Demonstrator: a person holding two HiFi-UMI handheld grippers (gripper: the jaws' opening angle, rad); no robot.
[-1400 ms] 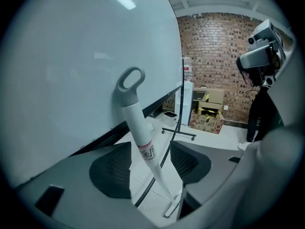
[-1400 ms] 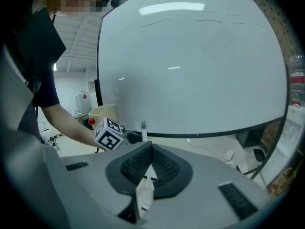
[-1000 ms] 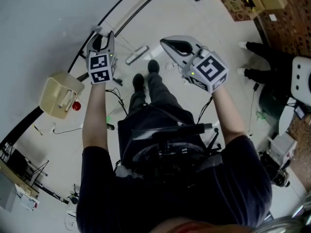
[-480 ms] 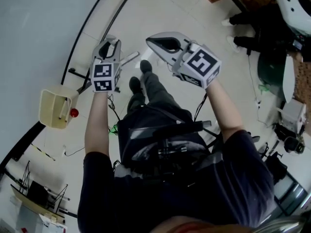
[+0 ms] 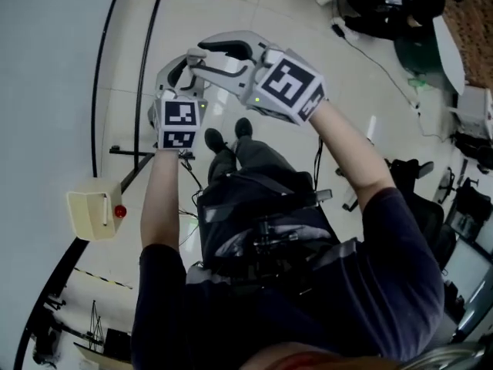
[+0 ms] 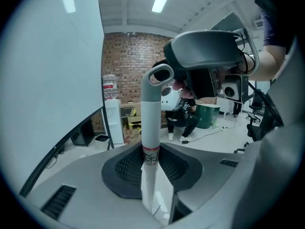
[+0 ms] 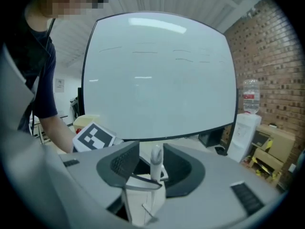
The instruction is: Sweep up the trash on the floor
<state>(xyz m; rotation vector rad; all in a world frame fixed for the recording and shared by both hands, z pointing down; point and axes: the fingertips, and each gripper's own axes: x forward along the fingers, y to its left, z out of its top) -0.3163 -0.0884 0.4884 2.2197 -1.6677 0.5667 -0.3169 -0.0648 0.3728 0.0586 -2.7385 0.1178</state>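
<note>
A white broom handle (image 6: 151,118) with a grey loop at its top stands upright between the jaws of my left gripper (image 6: 151,168), whose pads press on it. In the head view the left gripper (image 5: 176,69) is held up in front of the person's chest, and the right gripper (image 5: 206,52) reaches over beside it. The right gripper (image 7: 155,175) is opening; the handle's grey top (image 7: 156,157) stands in the gap between its jaws, clear of the pads. A cream dustpan (image 5: 92,214) with a red piece on it sits on the floor at the left. No trash shows.
A large white board (image 7: 157,75) on a black floor stand (image 5: 131,151) runs along the left. The person's black shoes (image 5: 227,136) are below the grippers. A cable (image 5: 370,60), a green bin (image 5: 420,48) and a chair base (image 5: 408,172) lie to the right.
Both grippers have risen and drawn together. The right gripper has swung left over the left one, its jaws now apart round the handle's top. The head view has swung, sliding the dustpan down the frame.
</note>
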